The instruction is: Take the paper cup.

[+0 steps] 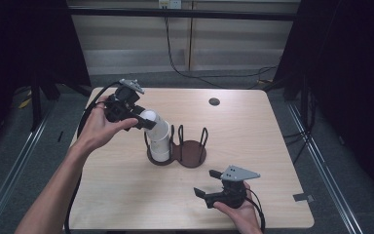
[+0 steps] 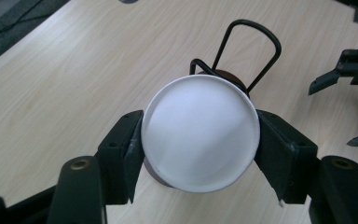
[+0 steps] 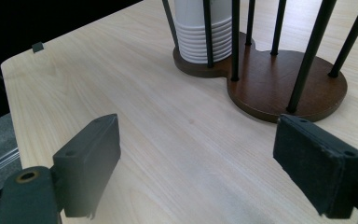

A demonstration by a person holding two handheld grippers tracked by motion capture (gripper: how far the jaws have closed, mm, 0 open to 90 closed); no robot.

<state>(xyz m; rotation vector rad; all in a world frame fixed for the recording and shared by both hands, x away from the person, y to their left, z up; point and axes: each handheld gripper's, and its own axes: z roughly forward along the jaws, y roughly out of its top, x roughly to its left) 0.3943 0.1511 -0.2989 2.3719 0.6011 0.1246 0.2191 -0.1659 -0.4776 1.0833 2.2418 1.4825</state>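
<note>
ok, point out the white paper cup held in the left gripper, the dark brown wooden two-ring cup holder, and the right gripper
white paper cup (image 2: 200, 133), left gripper view, its flat bottom.
dark brown wooden cup holder (image 3: 279, 81), right gripper view, bare base disc.
right gripper (image 1: 205, 184), high view, between its open jaw tips.

Looks like lab or recording studio, not home. Pale wooden table (image 1: 253, 146) standing alone on grey carpet (image 1: 126, 80), hemmed by black curtains (image 1: 350, 58) both sides. Metal floor rails (image 1: 321, 146) alongside. Black bar (image 1: 185, 13) overhead, cable (image 1: 175, 63) trailing down bare panelled wall (image 1: 136, 44) from socket (image 1: 169, 4). Tape marker (image 1: 303, 197) stuck on table edge.
</note>
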